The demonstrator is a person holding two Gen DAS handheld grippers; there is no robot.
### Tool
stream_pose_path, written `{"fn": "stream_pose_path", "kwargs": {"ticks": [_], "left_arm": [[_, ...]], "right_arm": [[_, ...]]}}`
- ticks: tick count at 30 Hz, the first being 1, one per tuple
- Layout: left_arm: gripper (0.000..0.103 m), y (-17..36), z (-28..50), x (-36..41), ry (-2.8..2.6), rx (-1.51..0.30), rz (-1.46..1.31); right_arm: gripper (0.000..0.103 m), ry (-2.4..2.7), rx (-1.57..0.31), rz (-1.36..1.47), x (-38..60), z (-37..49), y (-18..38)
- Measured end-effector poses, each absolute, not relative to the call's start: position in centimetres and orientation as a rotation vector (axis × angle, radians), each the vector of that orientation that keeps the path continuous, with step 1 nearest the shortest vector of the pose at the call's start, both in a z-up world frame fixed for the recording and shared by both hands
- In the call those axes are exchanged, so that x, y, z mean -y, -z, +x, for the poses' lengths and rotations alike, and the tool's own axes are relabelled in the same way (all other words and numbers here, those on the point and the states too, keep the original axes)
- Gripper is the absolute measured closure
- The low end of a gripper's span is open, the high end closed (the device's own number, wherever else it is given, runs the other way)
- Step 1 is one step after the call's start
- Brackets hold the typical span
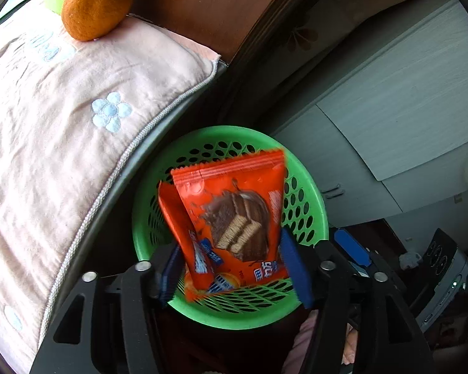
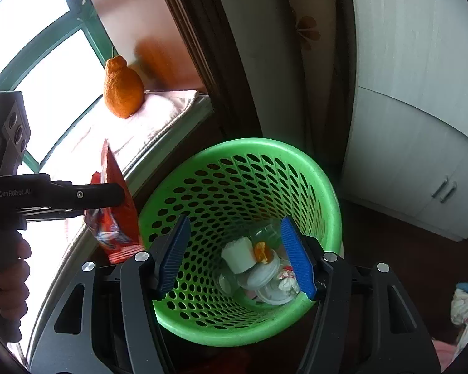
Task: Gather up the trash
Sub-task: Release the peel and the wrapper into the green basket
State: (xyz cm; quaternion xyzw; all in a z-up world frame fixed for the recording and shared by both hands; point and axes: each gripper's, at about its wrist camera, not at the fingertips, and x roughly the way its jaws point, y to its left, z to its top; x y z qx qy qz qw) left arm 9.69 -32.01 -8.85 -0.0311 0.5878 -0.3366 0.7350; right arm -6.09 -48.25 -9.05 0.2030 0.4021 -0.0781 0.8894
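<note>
Left wrist view: left tongs look spread wide, blue pads either side of two orange wafer wrappers, which look loose or barely touched btwn them; can't tell if any grip is left. Wrappers hang w/ long axis pointing straight ahead into the green basket, just beside the pink-cushioned ledge w/ an orange fruit on it. Right wrist view: right tongs spread, pinching nothing, aimed into basket where cups and tissue already lie. Here wrappers sit near the basket's left rim, not clearly over it. Left hand is nearer; drop prob needs a nudge rightward.
</note>
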Motion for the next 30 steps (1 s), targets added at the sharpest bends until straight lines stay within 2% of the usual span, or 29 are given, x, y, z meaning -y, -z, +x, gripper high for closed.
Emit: {"fn": "stream_pose_path", "kwargs": {"ticks": [7,17,30], "left_arm": [[0.037,8.8,9.2,31.5,0.750,-1.294,-0.076],[0.020,8.0,8.3,30.5,0.778,-1.274,-0.063],[0.017,6.2,7.3,27.7,0.757,-1.200,-0.059]], "right_arm": [[0.040,0.170,-0.833,0.428,48.4,-6.6,9.1],[0.037,0.170,-0.823,0.419,47.8,-7.0,8.6],[0.034,0.156,-0.804,0.402,46.6,-6.9,7.6]]}}
